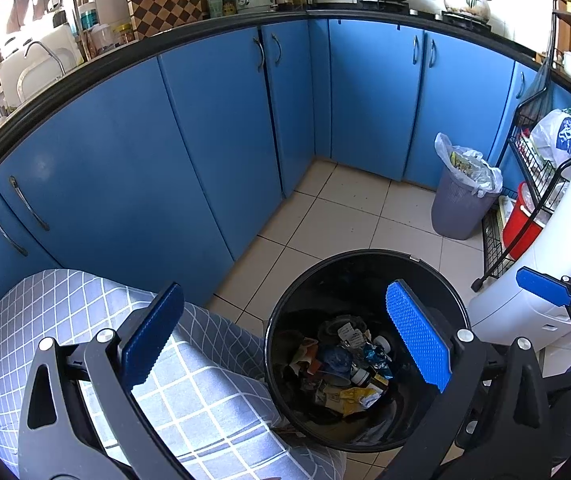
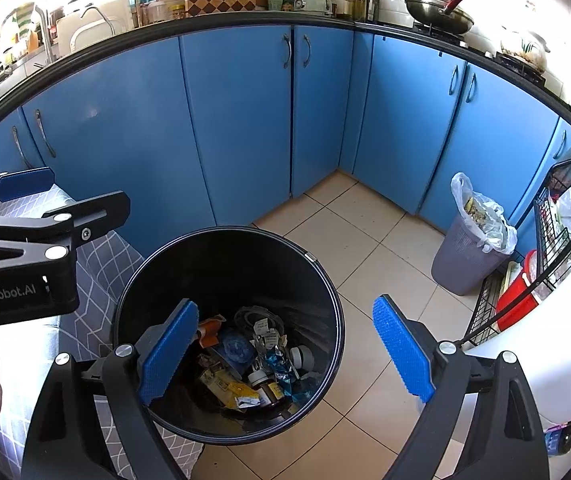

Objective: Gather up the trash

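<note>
A black round trash bin (image 1: 285,312) (image 2: 325,276) stands on the tiled floor. Mixed trash (image 1: 345,368) (image 2: 249,360) lies in its bottom: wrappers, small bottles, a blue lid. My left gripper (image 1: 285,340) is open and empty above the bin's left rim. My right gripper (image 2: 285,356) is open and empty above the bin's right side. The left gripper's body (image 2: 25,248) also shows in the right wrist view, and a right finger (image 1: 541,292) shows in the left wrist view.
A grey checked cushion (image 1: 85,320) lies left of the bin. Blue cabinets (image 1: 213,120) wrap the corner. A grey bin with a full plastic bag (image 1: 461,192) stands by the cabinets. A wire rack (image 1: 525,184) with bags and a white appliance (image 1: 545,280) stand on the right.
</note>
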Tool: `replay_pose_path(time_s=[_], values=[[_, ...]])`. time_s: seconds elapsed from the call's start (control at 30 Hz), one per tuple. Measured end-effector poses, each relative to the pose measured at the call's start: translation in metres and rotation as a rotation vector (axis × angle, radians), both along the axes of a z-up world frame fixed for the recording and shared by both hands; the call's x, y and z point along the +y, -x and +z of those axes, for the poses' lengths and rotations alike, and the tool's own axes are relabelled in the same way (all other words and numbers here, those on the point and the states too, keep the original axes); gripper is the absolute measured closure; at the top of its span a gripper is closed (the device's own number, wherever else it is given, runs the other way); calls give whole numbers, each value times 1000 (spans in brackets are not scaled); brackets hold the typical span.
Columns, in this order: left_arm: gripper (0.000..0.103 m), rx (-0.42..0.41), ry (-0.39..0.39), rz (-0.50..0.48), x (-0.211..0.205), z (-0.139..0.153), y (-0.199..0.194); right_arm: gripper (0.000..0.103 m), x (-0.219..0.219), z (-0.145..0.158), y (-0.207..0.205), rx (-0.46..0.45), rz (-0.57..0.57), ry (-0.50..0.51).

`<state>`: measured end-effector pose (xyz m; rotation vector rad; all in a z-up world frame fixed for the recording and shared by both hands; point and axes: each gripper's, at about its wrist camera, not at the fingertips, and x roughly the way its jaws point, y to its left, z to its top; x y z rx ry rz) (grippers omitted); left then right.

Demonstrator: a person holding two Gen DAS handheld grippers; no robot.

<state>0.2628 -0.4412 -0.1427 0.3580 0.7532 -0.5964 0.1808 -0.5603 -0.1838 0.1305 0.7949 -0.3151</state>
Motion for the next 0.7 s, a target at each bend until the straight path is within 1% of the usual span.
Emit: replay_pose_path(time_s=[0.7], values=[[3, 7, 4, 0, 2, -1, 0, 16, -1, 0, -1, 0, 0, 3]])
